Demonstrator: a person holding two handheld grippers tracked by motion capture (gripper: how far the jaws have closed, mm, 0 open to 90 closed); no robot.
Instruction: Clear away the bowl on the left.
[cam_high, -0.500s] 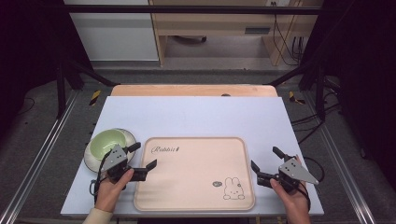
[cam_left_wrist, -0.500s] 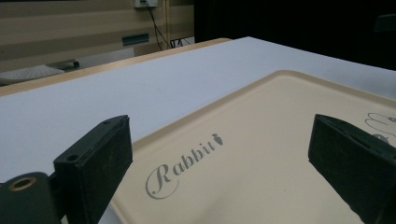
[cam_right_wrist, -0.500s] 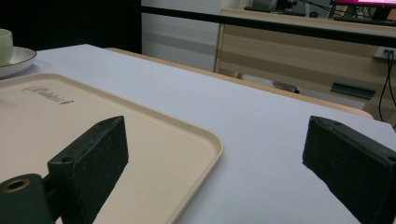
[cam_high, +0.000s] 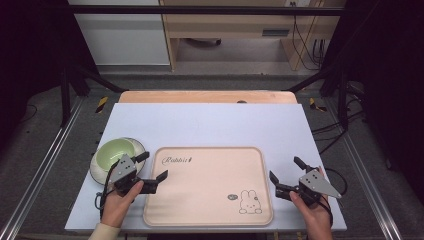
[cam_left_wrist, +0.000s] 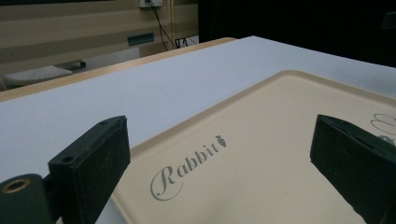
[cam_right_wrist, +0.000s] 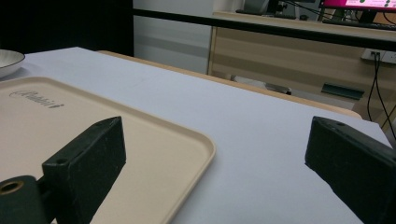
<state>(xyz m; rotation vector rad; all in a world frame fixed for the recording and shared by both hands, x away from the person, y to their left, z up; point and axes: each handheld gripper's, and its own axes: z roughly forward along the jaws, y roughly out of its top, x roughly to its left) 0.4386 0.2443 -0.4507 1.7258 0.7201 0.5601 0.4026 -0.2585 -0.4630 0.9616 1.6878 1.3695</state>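
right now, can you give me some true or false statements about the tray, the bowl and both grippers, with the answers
1. The left gripper has its jaws open with nothing between them. True.
2. The green bowl sits on the tray. False: it stands on the white table top, just off the tray's left edge.
3. The tray carries the word Rabbit and a small rabbit drawing. True.
4. The right gripper is shut on the tray's rim. False: its jaws are open, beside the tray's right edge.
5. The tray holds several dishes. False: its surface is bare.
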